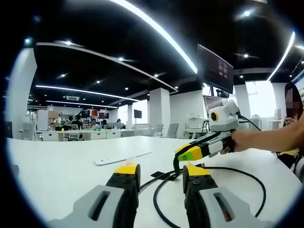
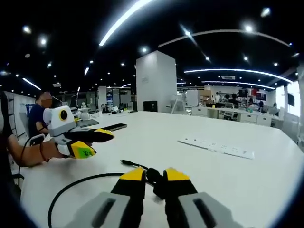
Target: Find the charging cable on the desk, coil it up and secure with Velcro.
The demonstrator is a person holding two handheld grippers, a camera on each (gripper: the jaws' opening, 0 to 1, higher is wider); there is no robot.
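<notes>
Right gripper pinches the black charging cable near its plug, loop trailing toward seven o'clock; left gripper gapes over the desk. Light, floppy, probably springy: grab beside the end.

Black charging cable lay in a loose open loop on the white desk, not coiled, plug end resting flat on the desk, dark Velcro strap on the cable, unfastened.

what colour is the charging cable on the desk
Black; the charging cable shows best in the left gripper view, looping across the white desk.
</notes>
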